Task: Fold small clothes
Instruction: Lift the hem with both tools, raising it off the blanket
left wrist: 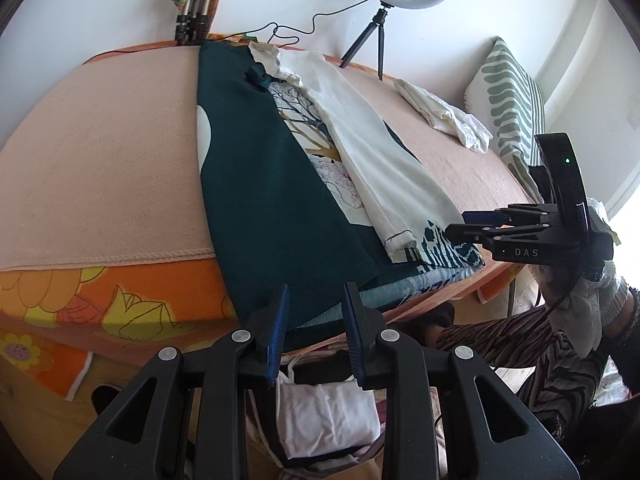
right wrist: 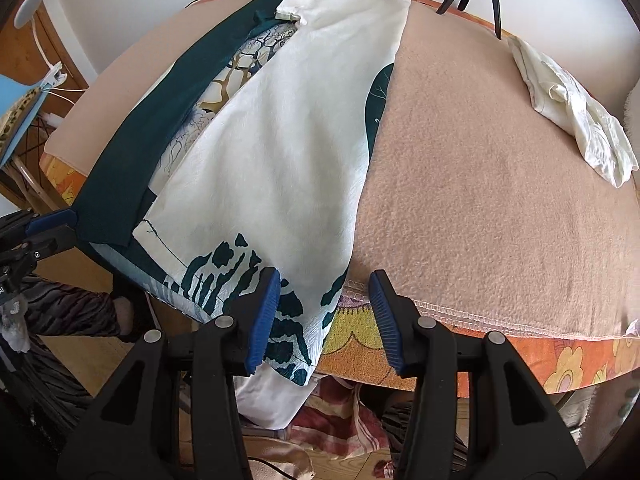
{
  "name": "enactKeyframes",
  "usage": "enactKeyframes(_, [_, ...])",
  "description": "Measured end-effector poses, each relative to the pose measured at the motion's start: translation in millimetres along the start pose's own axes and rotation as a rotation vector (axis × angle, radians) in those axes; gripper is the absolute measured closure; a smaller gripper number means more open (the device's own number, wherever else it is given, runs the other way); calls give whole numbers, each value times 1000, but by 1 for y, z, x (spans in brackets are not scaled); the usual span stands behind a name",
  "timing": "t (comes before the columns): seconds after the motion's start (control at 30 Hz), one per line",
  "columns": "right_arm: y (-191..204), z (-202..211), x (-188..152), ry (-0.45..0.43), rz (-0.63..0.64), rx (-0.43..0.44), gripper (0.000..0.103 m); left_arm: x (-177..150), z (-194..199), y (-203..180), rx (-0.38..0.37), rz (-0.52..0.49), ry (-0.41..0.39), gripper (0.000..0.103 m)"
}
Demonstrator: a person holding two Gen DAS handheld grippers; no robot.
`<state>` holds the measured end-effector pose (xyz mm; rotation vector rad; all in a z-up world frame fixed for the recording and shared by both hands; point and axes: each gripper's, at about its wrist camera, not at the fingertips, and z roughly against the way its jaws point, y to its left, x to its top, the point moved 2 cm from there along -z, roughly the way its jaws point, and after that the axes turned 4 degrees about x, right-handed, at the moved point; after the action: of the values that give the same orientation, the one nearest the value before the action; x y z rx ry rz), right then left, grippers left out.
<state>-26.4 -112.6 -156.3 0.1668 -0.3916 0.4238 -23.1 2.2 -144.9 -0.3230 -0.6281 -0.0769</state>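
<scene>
A white-walled room holds a surface (left wrist: 100, 152) covered by a pinkish fleece blanket (right wrist: 480, 180), with an orange flowered cloth (left wrist: 80, 300) hanging below its near edge. At the far left edge a clamp (left wrist: 192, 26) grips the surface. Along the middle lies a dark green garment (left wrist: 260, 200) with a printed white lining, stretched from the far edge to the near one and partly folded over itself; a white cloth (right wrist: 288, 140) lies lengthwise on top of it. The left gripper (left wrist: 314, 334) sits at the garment's near hem, jaws spread, nothing between them. The right gripper (right wrist: 320, 320) hovers at the printed near corner, jaws likewise spread. Farther right, a ring light tripod (left wrist: 372, 36) stands at the back edge, and a crumpled white garment (right wrist: 576, 120) lies apart near a striped pillow (left wrist: 508, 92).
</scene>
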Motion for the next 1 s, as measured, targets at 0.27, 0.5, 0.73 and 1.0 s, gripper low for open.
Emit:
enactKeyframes(0.27, [-17, 10, -4, 8, -111, 95, 91, -7, 6, 20, 12, 82, 25, 58])
enactKeyframes(0.5, [-49, 15, -21, 14, -286, 249, 55, -11, -6, 44, -113, 264, 108, 57])
enactKeyframes(0.73, [-35, 9, -23, 41, -251, 328, 87, -13, -19, 47, -279, 396, 163, 95])
enactKeyframes(1.0, [-66, 37, -25, -53, -396, 448, 100, 5, 5, 37, -314, 344, 62, 100])
